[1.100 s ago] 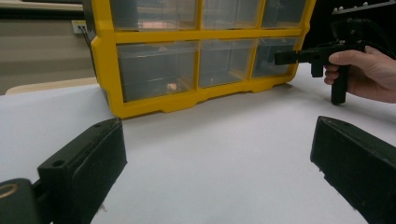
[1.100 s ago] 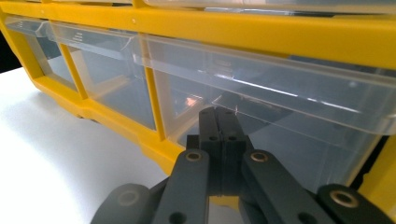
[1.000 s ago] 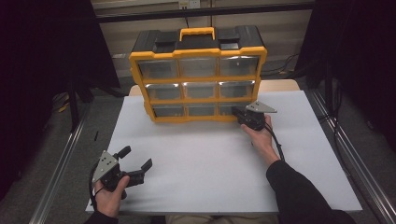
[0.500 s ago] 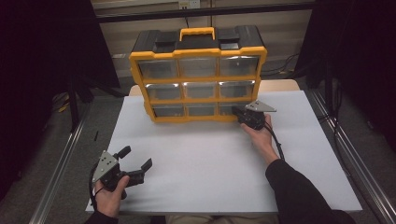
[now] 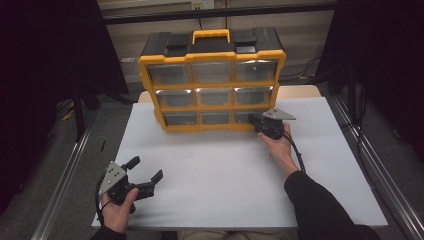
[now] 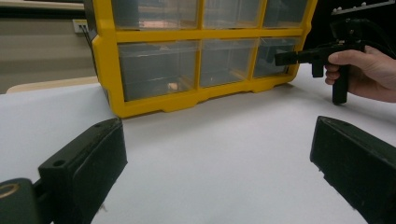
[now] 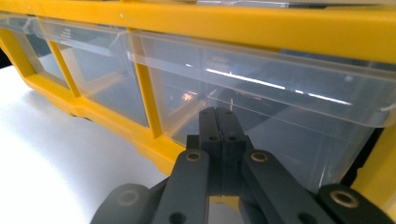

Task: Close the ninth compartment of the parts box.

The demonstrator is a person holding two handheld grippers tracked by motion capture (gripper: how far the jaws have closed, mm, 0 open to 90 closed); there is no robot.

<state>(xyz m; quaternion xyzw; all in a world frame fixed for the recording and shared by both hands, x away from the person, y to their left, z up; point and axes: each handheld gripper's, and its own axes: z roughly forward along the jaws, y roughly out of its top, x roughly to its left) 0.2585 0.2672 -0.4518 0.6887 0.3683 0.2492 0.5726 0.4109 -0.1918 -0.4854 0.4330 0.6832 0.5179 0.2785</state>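
You're holding the right gripper point(image 5: 256, 121) w/ jaws pressed together, tips at the clear front of the bottom-right drawer point(image 7: 261, 116) of the yellow organizer point(image 5: 212, 80), which is standing upright at the far edge of the white table point(image 5: 225, 170). You're resting the left gripper point(image 5: 145, 176) near the table's front-left corner, jaws spread, nothing between them, well apart from the organizer.

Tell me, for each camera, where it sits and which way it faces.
High view: above the person's side, facing forward and down on the white table; both forearms, left tongs open.
Left gripper view: rides the left tongs, facing the yellow plastic organizer with clear drawers; own open jaws.
Right gripper view: rides the right tongs, shut at the bottom right drawer.
Left gripper and high views share the right tongs.
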